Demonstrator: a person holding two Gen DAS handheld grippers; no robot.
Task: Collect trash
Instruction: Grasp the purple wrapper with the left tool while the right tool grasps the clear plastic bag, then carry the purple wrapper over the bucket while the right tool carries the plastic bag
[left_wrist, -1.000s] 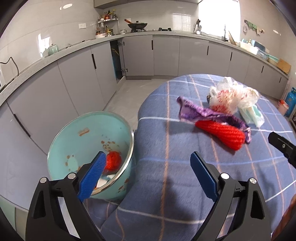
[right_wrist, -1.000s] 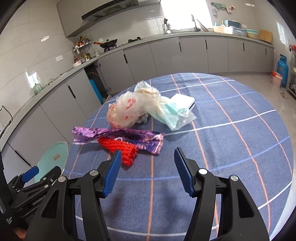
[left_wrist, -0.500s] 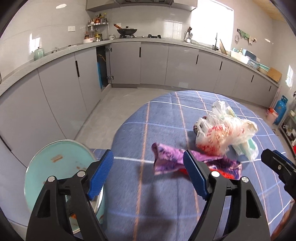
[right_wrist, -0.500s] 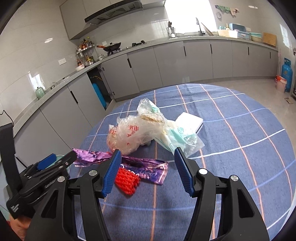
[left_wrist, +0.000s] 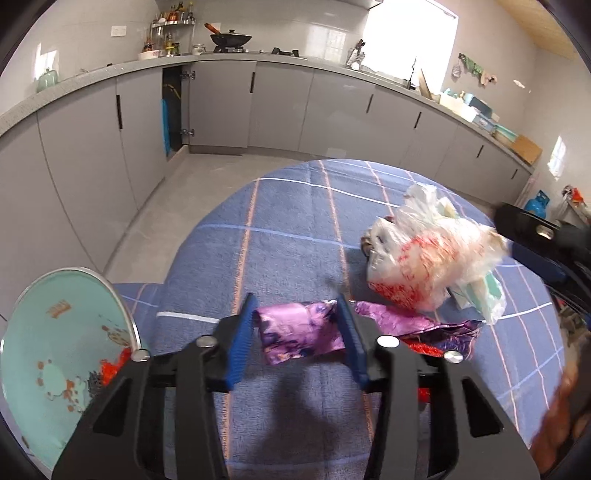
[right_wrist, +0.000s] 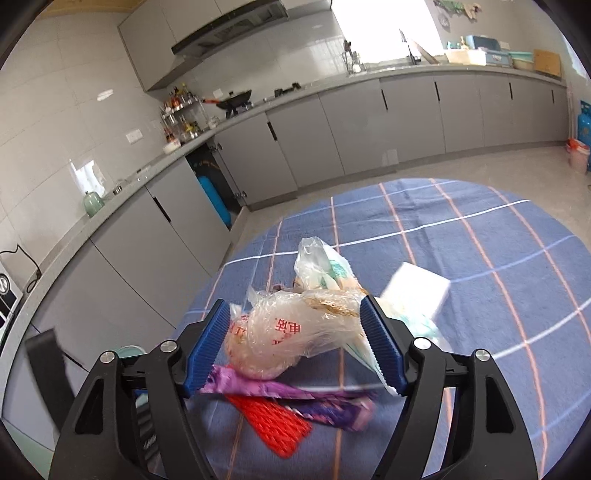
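A purple foil wrapper (left_wrist: 301, 334) lies on the blue checked tablecloth (left_wrist: 280, 236). My left gripper (left_wrist: 297, 332) has one finger on each side of the wrapper's left end, jaws close around it. A crumpled clear plastic bag with red print (right_wrist: 291, 332) sits between the open fingers of my right gripper (right_wrist: 293, 345); it also shows in the left wrist view (left_wrist: 424, 258). A red foam net (right_wrist: 273, 424) lies under the purple wrapper (right_wrist: 295, 395). A teal bowl (left_wrist: 55, 354) at the table's left edge holds red scraps.
A white box (right_wrist: 417, 291) and a teal-printed clear bag (left_wrist: 480, 295) lie behind the plastic bag. Grey kitchen cabinets (left_wrist: 280, 107) run along the walls beyond the floor. A blue gas bottle (left_wrist: 537, 201) stands far right.
My left gripper has moved from the bowl to the purple wrapper and narrowed around its end. My right gripper has moved forward, so the plastic bag now sits between its fingers.
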